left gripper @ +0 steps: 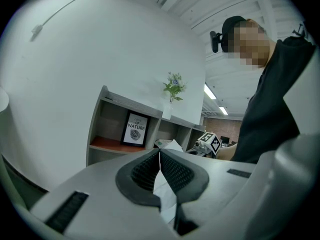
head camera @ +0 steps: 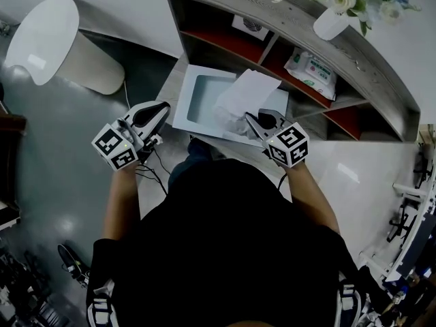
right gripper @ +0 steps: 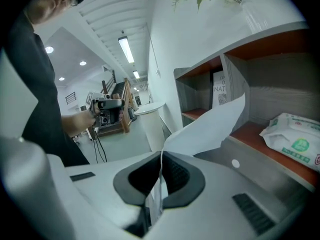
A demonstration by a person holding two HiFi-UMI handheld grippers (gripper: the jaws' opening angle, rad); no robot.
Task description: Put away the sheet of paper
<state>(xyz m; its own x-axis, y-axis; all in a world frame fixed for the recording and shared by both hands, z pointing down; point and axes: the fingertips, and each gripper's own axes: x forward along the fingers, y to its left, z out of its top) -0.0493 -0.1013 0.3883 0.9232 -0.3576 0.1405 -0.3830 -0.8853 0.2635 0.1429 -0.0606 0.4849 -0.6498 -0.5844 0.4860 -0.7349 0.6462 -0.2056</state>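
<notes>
Step in hand: likely lowering the sheet into the open box; not yet in.
Right gripper: fingers closed on the near edge of the sheet of paper.
Sheet: stands up from the fingers, bowed, over the right part of the white box, which sits on the surface in front of the shelf.
Left gripper: fingers closed, with a white slip, paper by the look, pinched between them; left of the box, well apart from the sheet.
Doing it well: tip the free edge down first, centre the sheet over the recess, then release.
Watch: the far corner could snag the shelf edge.
</notes>
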